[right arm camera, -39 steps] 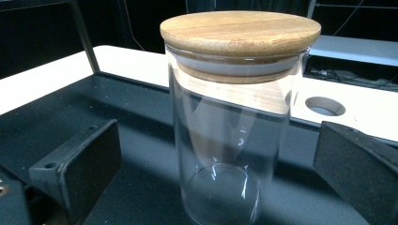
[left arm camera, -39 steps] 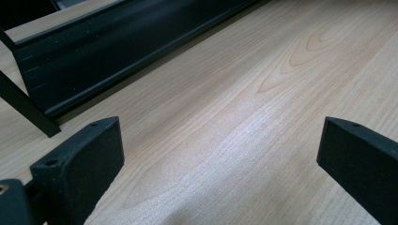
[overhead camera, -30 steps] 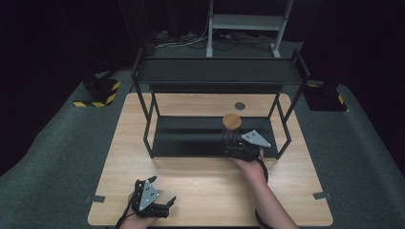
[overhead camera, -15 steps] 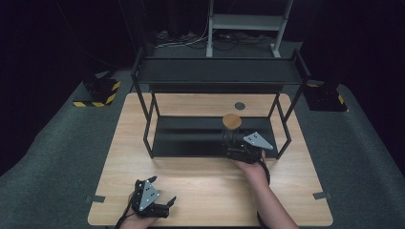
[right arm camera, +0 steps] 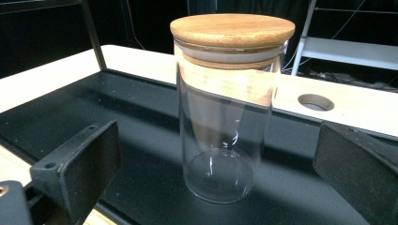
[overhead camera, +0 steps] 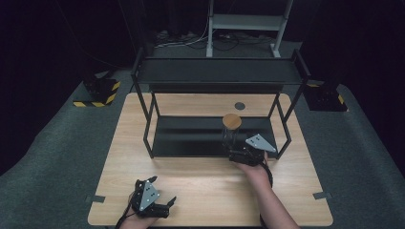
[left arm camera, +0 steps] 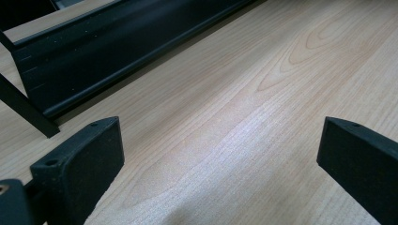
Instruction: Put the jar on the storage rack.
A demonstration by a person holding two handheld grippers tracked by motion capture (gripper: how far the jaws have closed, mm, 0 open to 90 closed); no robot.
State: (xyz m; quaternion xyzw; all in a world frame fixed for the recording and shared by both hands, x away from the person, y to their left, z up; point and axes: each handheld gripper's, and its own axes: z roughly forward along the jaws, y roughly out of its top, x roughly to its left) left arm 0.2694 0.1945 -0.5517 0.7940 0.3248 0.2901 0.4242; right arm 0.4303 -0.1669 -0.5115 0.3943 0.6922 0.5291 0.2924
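The right gripper (overhead camera: pixel 240 153) stands wide open, gripping nothing. The jar (right arm camera: pixel 228 108) stands upright between and just beyond its jaws, apart from both, on the rack's (overhead camera: pixel 217 71) lower shelf (right arm camera: pixel 84 122), lid (right arm camera: pixel 232 29) on. The left gripper (overhead camera: pixel 160 202) rests wide open and empty at the table's (left arm camera: pixel 263 108) near edge, well apart.

Left gripper (overhead camera: pixel 165 202): black two-jaw body topped by a grey three-cornered plate (overhead camera: pixel 148 194) with small dark fastener holes; a black cable (overhead camera: pixel 125 215) trails from its 7 o'clock side. In the left gripper view, both jaws are matte black blocks with a recessed screw hole on each upper face.

Right gripper (overhead camera: pixel 234 148): same black construction, grey three-cornered plate (overhead camera: pixel 261 142) at 3 o'clock, black cable (overhead camera: pixel 269 172) looping beside the bare forearm (overhead camera: pixel 272 205). No sleeve reaches either wrist.
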